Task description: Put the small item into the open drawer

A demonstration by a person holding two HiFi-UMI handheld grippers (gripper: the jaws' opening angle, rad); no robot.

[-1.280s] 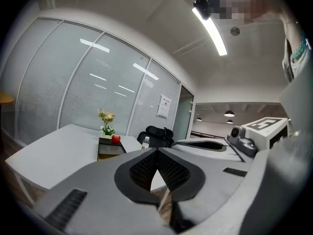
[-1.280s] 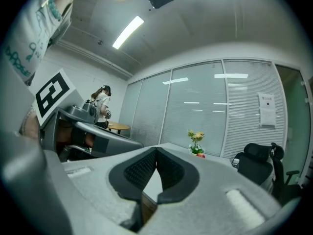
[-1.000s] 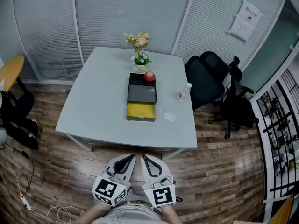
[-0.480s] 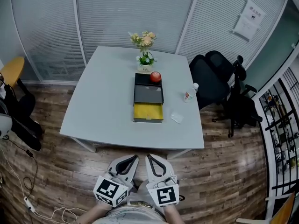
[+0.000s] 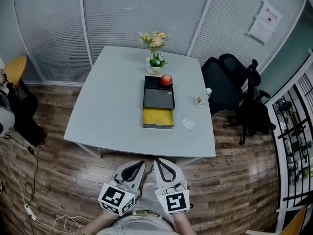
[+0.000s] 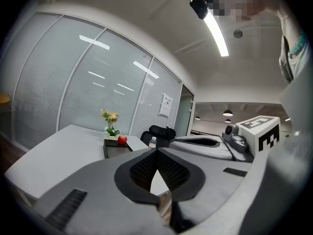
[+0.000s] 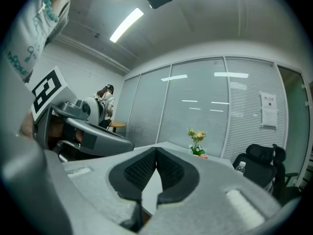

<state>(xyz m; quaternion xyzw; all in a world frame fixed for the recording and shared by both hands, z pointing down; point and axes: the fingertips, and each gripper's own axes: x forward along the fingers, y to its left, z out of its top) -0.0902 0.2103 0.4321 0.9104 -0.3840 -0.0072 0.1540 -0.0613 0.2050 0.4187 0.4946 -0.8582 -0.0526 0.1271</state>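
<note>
A black box (image 5: 159,98) lies mid-table with its yellow drawer (image 5: 158,117) pulled open toward me. A red apple (image 5: 166,80) rests on the box's far end; in the left gripper view the apple (image 6: 122,139) sits on the box (image 6: 115,149). The small pale item (image 5: 188,124) lies on the table just right of the drawer. My left gripper (image 5: 139,165) and right gripper (image 5: 158,162) hang side by side over the floor, short of the table's near edge. The left gripper (image 6: 157,151) and right gripper (image 7: 156,150) are both shut and empty.
The grey table (image 5: 107,106) also bears a flower pot (image 5: 156,62) behind the box and a water bottle (image 5: 202,97) at its right edge. Black office chairs (image 5: 234,89) stand to the right. Cables (image 5: 29,199) and a yellow stool (image 5: 14,65) lie left.
Both grippers have edged forward toward the table, still shut side by side. The table and drawer sit slightly lower and further right in the head view.
</note>
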